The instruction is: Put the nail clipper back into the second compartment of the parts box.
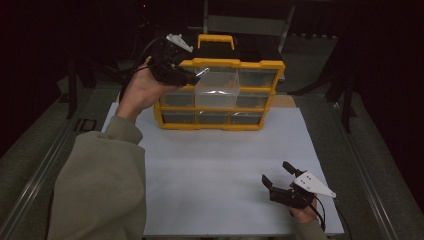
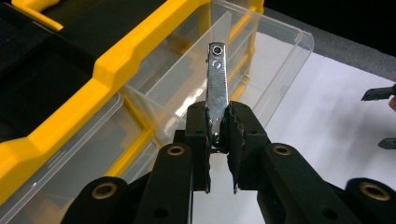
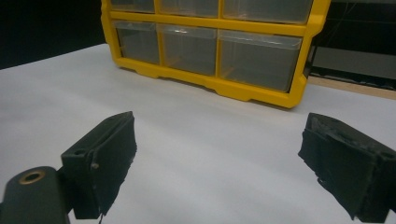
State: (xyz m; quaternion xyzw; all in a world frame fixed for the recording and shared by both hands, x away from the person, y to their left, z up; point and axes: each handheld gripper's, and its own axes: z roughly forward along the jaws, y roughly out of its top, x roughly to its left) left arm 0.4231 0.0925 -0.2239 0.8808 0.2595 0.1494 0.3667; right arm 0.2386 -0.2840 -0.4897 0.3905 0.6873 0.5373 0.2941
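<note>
The left gripper (image 2: 218, 140) clamps a metal strip (image 2: 217, 84) over the pulled-out drawer (image 2: 275, 51); its view shows the grip. At five o'clock on the mat (image 1: 215, 175), the right gripper (image 1: 278, 176) gapes, holding nothing.

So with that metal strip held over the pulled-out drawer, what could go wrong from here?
1. The left hand-held gripper pinches only the lower end of the metal strip, so it might pivot or slip.
2. The strip hangs near the rim of the clear drawer; released early, it could catch the rim or fall outside.
3. The drawer sticks far out of the yellow organizer; a knock might dislodge it.
</note>
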